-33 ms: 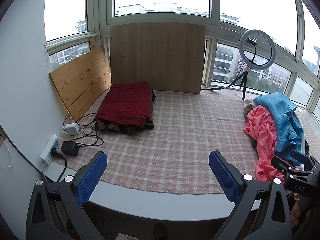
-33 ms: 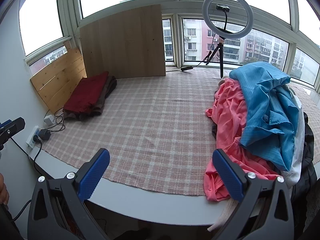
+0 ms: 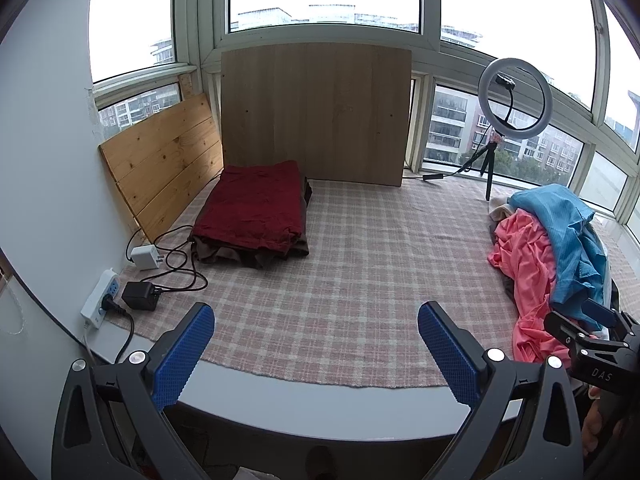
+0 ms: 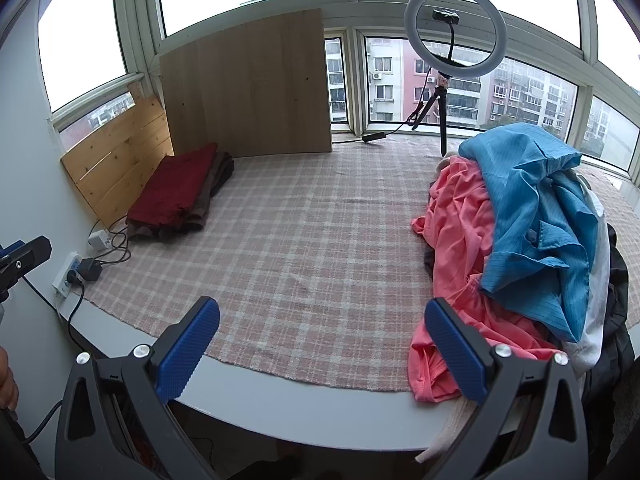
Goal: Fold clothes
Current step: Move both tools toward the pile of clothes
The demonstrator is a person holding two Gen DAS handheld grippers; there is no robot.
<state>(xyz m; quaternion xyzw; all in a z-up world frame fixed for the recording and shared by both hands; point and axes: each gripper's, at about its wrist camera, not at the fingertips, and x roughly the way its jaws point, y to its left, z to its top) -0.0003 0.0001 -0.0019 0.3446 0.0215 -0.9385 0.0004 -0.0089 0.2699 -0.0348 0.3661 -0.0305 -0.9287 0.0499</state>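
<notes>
On the right of the plaid cloth lies a loose pile of clothes: a blue garment [image 4: 532, 208] on top of a pink one [image 4: 456, 240], with white and dark pieces under them. The same pile shows in the left wrist view, blue garment [image 3: 568, 236] over the pink one [image 3: 524, 256]. A folded stack, dark red on brown [image 3: 252, 212] [image 4: 176, 188], sits at the far left by the boards. My left gripper [image 3: 316, 316] is open and empty above the table's front edge. My right gripper [image 4: 322, 308] is open too, its right finger [image 4: 452, 344] close to the pink hem.
A ring light on a tripod [image 4: 454, 28] stands at the back right. Wooden boards [image 3: 316, 112] lean against the windows. A power strip [image 3: 100, 296], chargers and cables [image 3: 176, 264] lie at the left edge. The plaid cloth [image 3: 360, 264] covers the table.
</notes>
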